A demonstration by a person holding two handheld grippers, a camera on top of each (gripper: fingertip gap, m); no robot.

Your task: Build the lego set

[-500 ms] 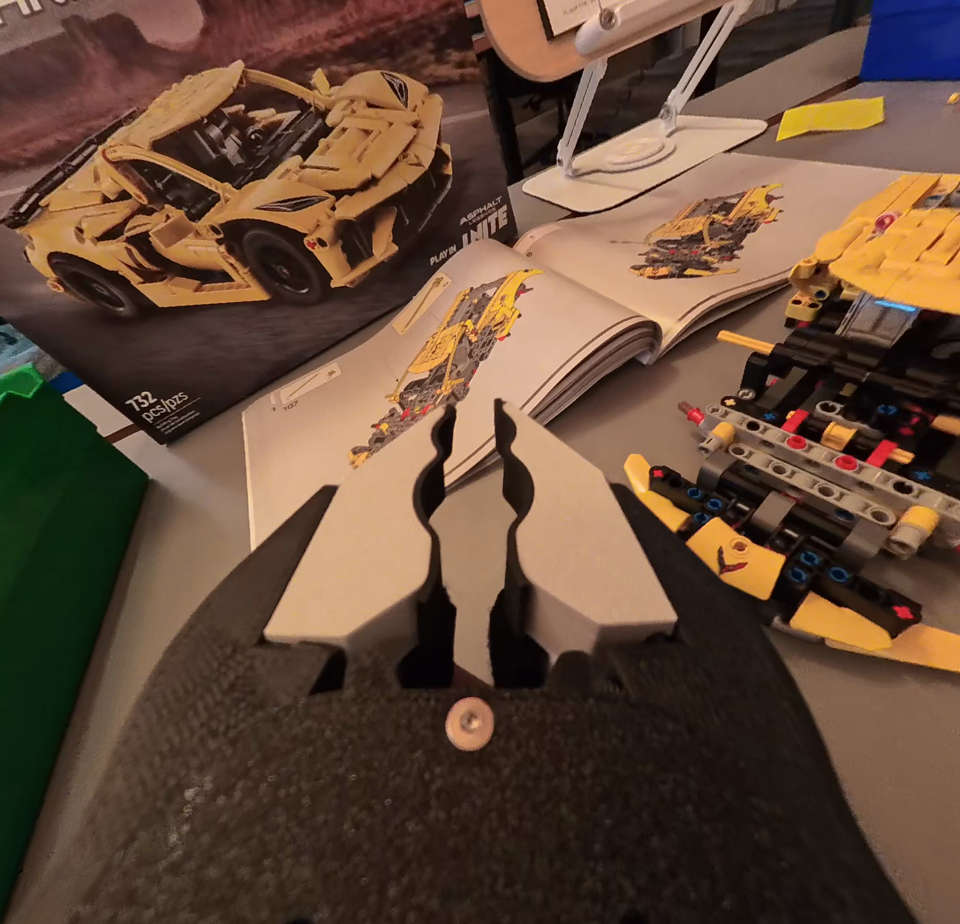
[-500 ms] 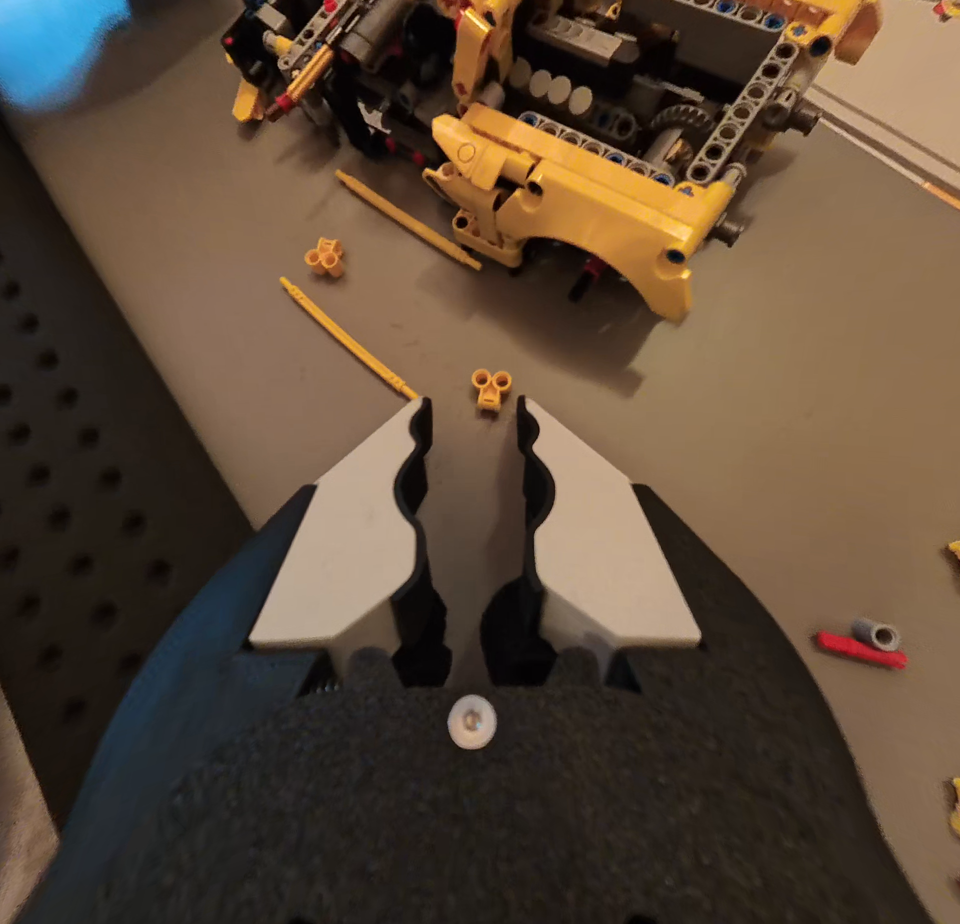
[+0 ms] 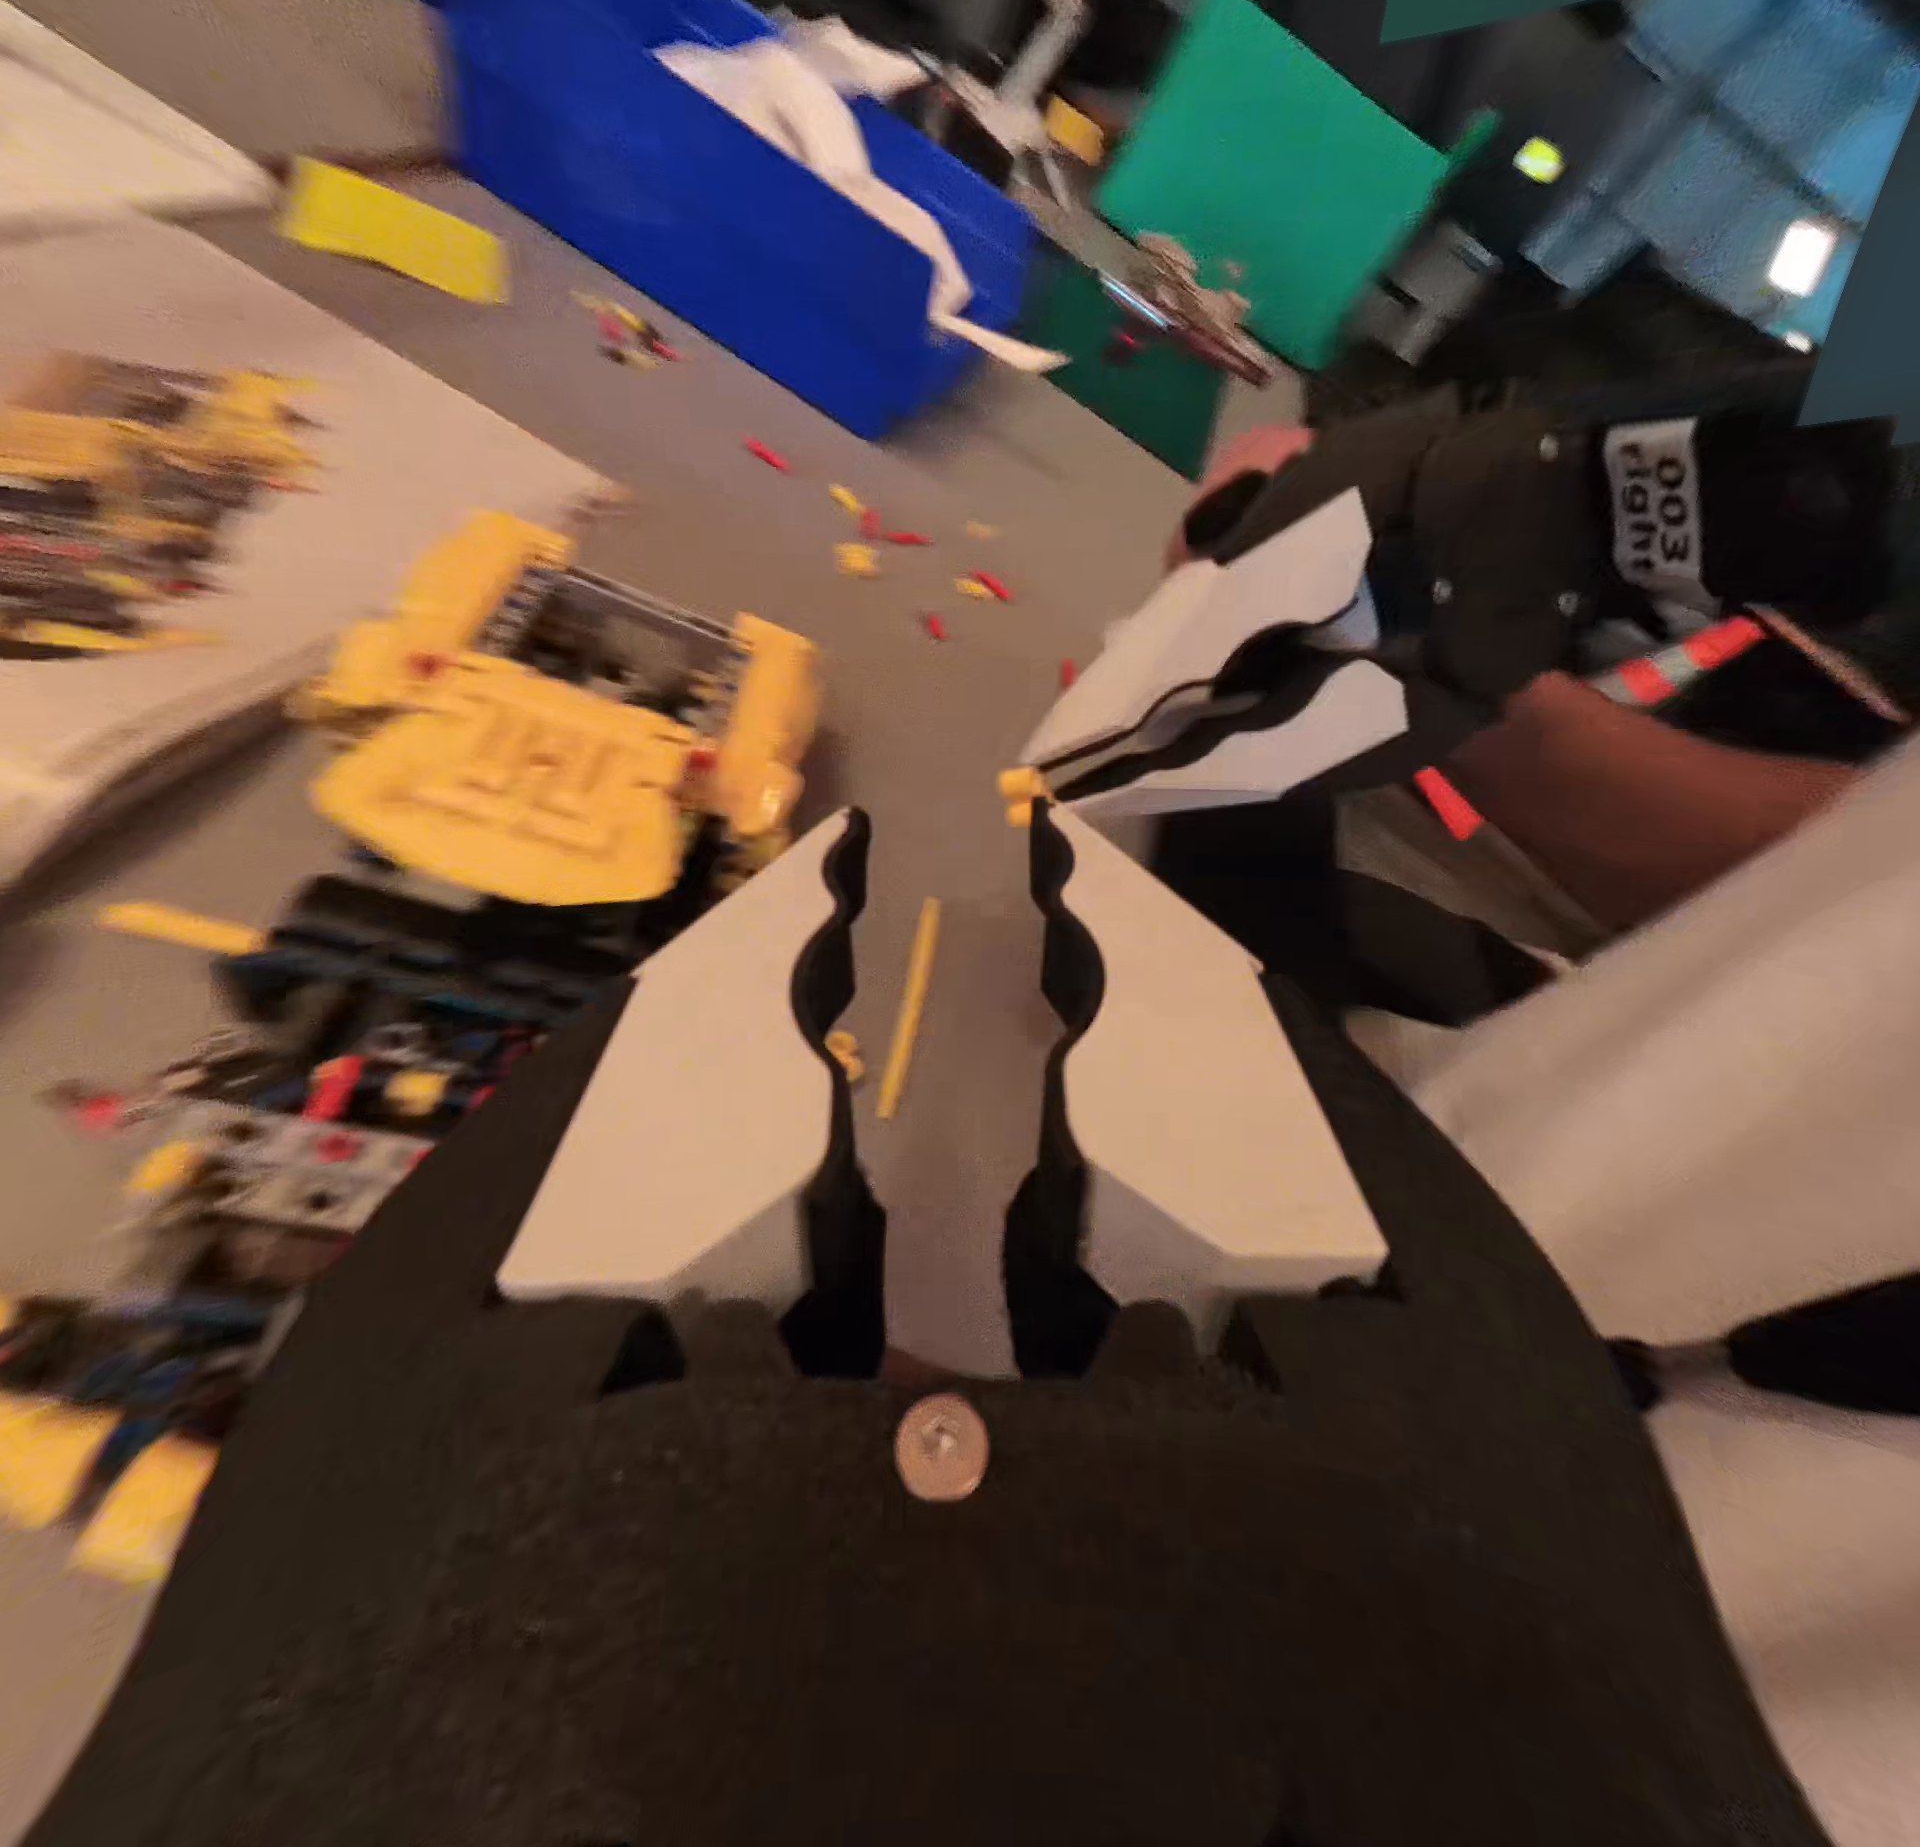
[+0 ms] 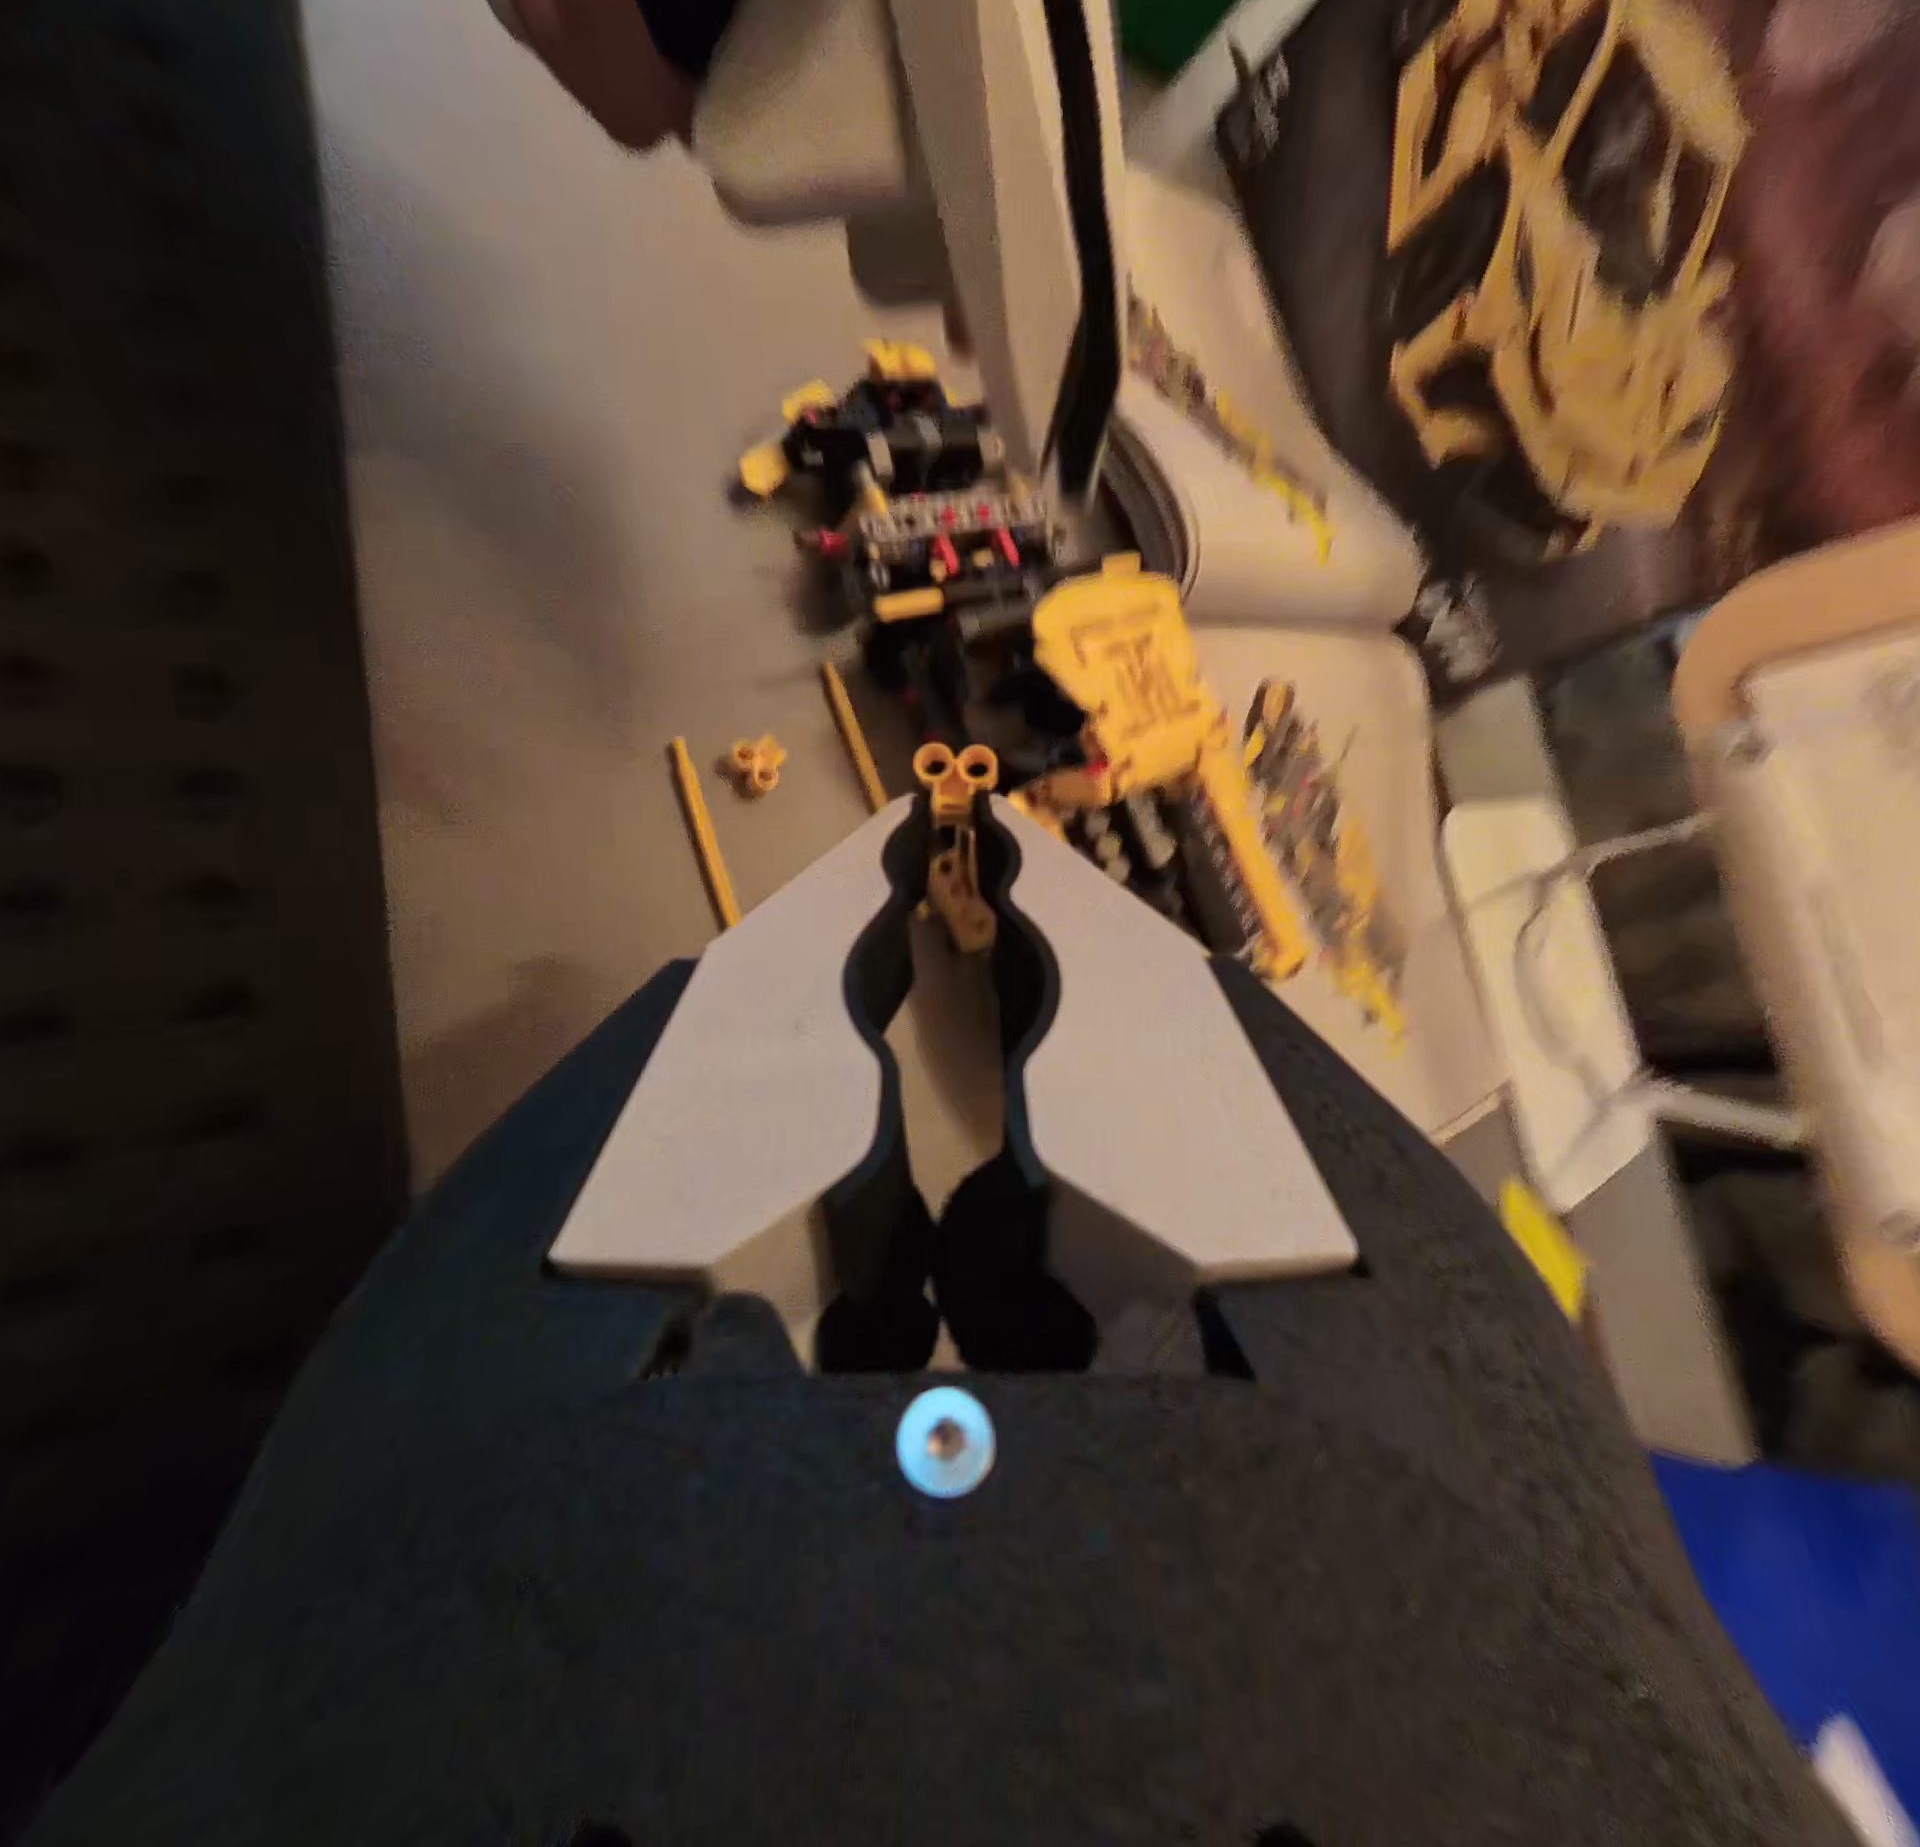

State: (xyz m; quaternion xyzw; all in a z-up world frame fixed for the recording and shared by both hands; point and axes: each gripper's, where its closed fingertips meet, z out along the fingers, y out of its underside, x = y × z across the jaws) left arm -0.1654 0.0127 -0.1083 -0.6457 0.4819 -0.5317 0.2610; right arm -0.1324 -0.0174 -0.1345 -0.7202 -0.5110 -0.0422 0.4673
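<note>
Readable writing — one label only

We see a white label (image 3: pixel 1652 512) with dark characters on the right gripper's (image 3: pixel 1044 784) black body — nothing else is legible.

Warm, dim indoor light fills both views. Motion blur smears the car model (image 3: pixel 540 758) at centre left of the left wrist view and the box (image 4: pixel 1558 270) at upper right of the right wrist view. The near grippers stay sharp. Wide-angle bending stretches the edges; the left of the right wrist view is nearly black.
</note>
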